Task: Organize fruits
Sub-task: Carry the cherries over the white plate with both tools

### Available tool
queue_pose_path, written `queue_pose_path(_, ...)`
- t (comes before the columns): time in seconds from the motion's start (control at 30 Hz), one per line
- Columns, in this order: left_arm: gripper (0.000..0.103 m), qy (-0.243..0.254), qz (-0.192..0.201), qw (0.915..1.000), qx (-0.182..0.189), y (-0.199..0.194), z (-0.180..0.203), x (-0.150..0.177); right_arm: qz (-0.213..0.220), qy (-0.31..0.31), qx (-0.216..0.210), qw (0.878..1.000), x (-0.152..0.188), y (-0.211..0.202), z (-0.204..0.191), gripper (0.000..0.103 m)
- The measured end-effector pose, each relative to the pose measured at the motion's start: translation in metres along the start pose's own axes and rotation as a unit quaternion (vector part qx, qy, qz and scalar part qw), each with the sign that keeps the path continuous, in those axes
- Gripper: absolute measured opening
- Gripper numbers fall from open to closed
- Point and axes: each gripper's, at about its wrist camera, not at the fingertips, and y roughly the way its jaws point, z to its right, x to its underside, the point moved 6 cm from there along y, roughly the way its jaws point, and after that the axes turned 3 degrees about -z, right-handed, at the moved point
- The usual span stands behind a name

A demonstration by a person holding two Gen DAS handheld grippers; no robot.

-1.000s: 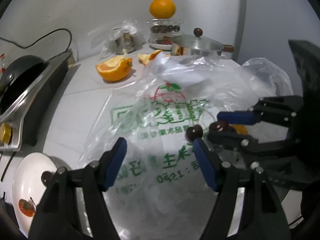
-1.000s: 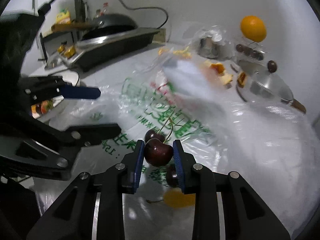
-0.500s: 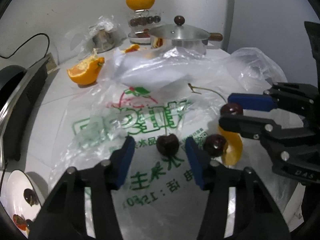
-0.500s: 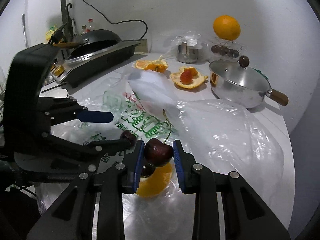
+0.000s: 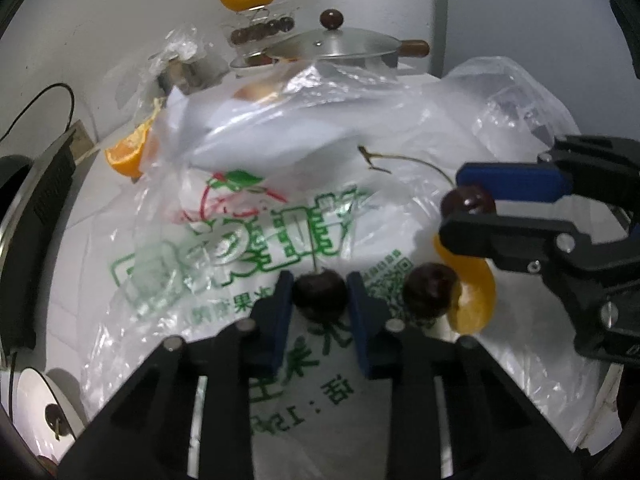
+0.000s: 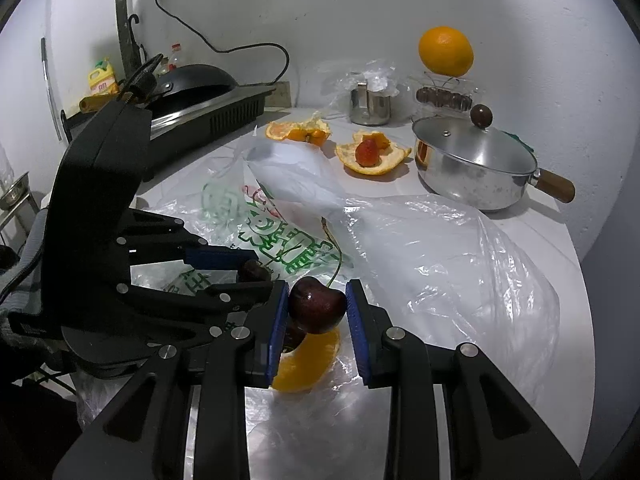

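My left gripper [image 5: 320,300] has just clamped a dark red cherry [image 5: 319,295] low centre, over the printed plastic bag [image 5: 224,240]; my right gripper [image 6: 317,310] pinches another glossy cherry [image 6: 318,309]. Squeezing could bruise them, or lifting snag the bag.

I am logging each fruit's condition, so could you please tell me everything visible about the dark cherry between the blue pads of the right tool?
The dark red, glossy cherry is whole and heart-shaped, its dimple tilted up with a thin green stem curving away from it. It is clamped between the blue pads of the right tool, one pad on each side. It is held above an orange segment and crinkled clear plastic bags.
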Motion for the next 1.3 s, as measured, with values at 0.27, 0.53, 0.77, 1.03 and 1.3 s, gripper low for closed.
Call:
queue_pose_path(0.27, 0.027, 0.005, 0.022, 0.9997, -0.003, -0.025, 0.001, 0.003, 0.005, -0.006, 0.005, 1.000, -0.004, -0.005, -0.007, 0.031)
queue_pose_path(0.53, 0.027, -0.004, 0.043, 0.9990, -0.005, -0.055, -0.006, 0.007, 0.009, -0.017, 0.007, 1.000, -0.007, -0.015, -0.025, 0.031)
queue_pose_path(0.77, 0.027, -0.009, 0.064, 0.9979, -0.003, -0.080, -0.008, 0.012, 0.012, -0.028, 0.008, 1.000, -0.009, -0.024, -0.042, 0.031)
queue_pose_path(1.03, 0.027, -0.021, 0.083, 0.9964, -0.002, -0.106, -0.020, 0.023, 0.019, -0.043, 0.011, 0.999, -0.015, -0.036, -0.065, 0.031)
queue_pose_path(1.3, 0.027, -0.037, 0.094, 0.9949, -0.001, -0.127, -0.032, 0.043, 0.019, -0.060, 0.007, 0.998, -0.020, -0.039, -0.092, 0.031)
